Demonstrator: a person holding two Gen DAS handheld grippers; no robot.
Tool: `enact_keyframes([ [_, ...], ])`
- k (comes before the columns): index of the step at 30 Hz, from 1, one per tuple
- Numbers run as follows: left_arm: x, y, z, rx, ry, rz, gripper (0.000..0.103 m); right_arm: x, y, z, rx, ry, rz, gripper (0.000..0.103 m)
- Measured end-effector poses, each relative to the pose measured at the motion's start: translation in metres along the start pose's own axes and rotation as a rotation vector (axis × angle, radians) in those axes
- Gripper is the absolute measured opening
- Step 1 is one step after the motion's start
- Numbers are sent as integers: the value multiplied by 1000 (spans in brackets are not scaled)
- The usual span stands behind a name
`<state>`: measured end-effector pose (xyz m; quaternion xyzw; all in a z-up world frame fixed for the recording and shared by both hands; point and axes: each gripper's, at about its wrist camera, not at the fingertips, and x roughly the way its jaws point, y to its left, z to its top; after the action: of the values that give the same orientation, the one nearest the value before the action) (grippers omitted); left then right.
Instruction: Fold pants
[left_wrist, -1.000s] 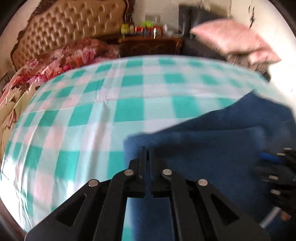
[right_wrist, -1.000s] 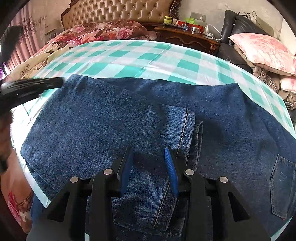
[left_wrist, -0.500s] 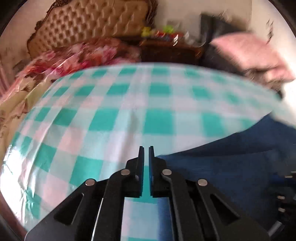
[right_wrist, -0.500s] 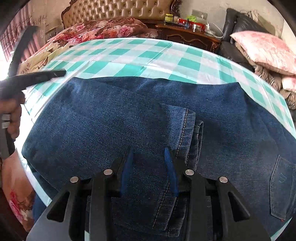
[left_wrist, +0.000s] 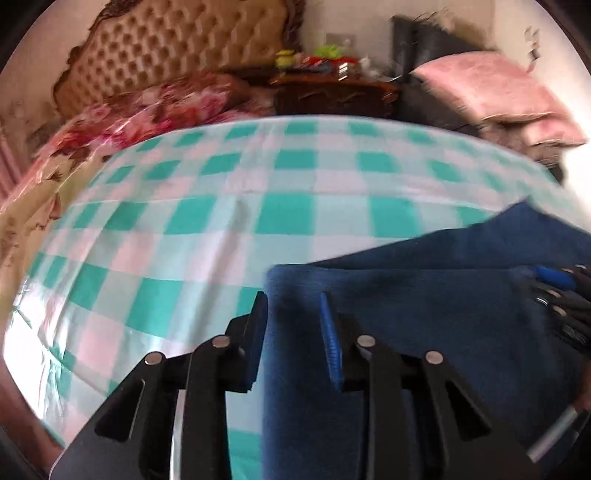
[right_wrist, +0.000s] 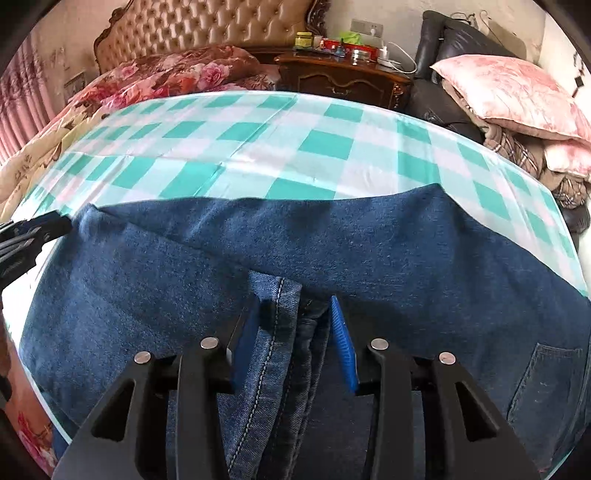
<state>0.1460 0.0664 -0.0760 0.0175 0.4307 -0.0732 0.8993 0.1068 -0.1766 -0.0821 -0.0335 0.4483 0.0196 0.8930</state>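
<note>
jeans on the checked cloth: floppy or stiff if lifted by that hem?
Probably floppy: the jeans lie flat in folded layers and would drape from the hem. Likely heavyish, being thick stitched denim. The checked cloth looks glossy, so they may slide when pushed.

Pants (right_wrist: 332, 240) lie folded on the checked sheet (right_wrist: 258, 147), filling its near half. Nightstand (right_wrist: 343, 79) stands beyond the sheet at 12 o'clock; headboard (right_wrist: 207, 26) and quilt (right_wrist: 166, 77) at 11 o'clock; pillows (right_wrist: 513, 92) stacked at 2 o'clock.
</note>
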Motion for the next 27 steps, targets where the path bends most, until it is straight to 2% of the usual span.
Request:
enact_keyframes([
  [2, -11, -7, -10, 4, -3, -112, 29, -13, 4, -4, -6, -32, 43, 37],
  [3, -13, -11, -17, 20, 1, -132, 29, -18, 9, -7, -20, -43, 59, 37],
  [4, -12, -12, -26, 21, 10, -135, 30, -24, 15, -11, -44, -56, 76, 37],
  [5, -9, -11, -32, 15, 26, -103, 32, -26, 20, -14, -64, -57, 84, 39],
  [6, -1, -7, -41, 13, 50, -27, 32, -26, 24, -17, -83, -52, 78, 39],
  [7, 2, -4, -45, 12, 53, 13, 32, -21, 28, -21, -104, -37, 50, 39],
  [10, -13, 18, -57, -74, 21, 45, 32, -3, 26, -30, -114, 33, 21, 39],
  [13, -41, 25, -74, -117, -21, -12, 32, -4, 25, -35, -129, -4, 21, 39],
  [15, -48, 26, -86, -133, -7, -63, 33, -3, 25, -37, -130, -15, 15, 40],
  [18, -46, 28, -107, -171, 19, -52, 36, -4, 28, -39, -154, -26, -7, 42],
  [21, -51, 35, -119, -234, -8, -83, 38, -5, 29, -32, -157, 11, -47, 48],
  [23, -54, 38, -124, -256, -18, -102, 38, -16, 30, -22, -128, -14, -18, 48],
  [27, -56, 41, -129, -275, -24, -129, 38, -23, 54, 3, -187, -68, 5, 48],
])
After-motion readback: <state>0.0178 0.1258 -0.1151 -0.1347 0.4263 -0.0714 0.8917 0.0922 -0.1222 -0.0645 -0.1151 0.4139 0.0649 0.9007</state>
